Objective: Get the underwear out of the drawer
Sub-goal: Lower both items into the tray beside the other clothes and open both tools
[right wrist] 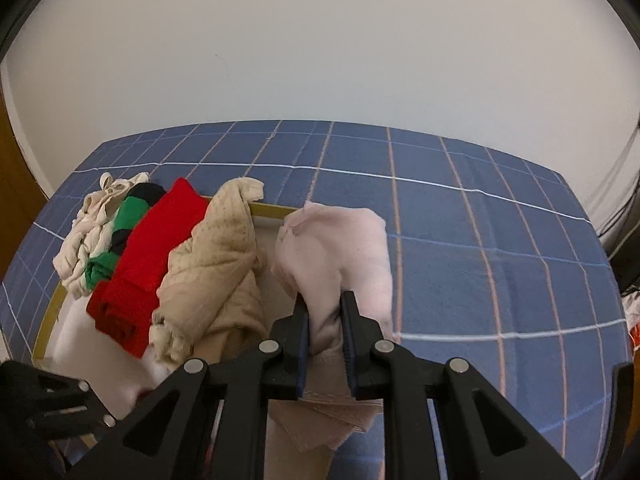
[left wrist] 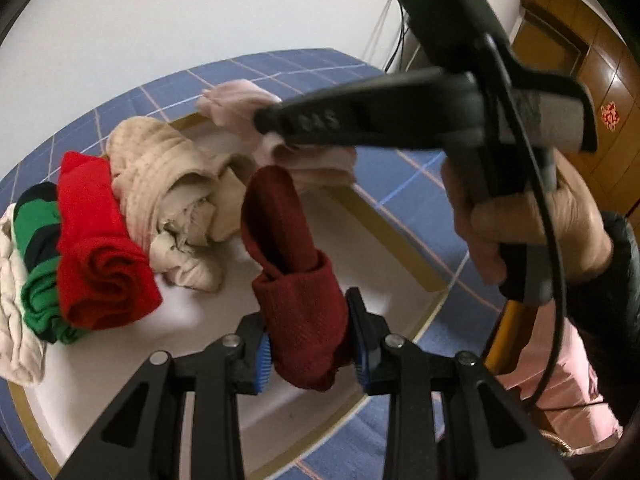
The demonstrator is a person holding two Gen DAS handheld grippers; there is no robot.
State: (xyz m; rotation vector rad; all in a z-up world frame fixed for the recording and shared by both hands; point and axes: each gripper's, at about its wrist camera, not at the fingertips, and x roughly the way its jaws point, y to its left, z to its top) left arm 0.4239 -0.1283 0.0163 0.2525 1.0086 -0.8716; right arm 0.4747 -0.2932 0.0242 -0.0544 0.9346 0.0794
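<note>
left tongs [left wrist: 308, 350] pinch dark red ribbed underwear [left wrist: 296, 280]; right tongs [right wrist: 324, 344] pinch pale pink underwear [right wrist: 340, 240].

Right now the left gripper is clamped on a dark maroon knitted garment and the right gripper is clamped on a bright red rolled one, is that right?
Not quite. The left gripper is clamped on the dark maroon knitted garment, but the right gripper is clamped on a pale pink soft garment, as the right wrist view shows. The bright red rolled garment lies ungripped in the white drawer.
</note>
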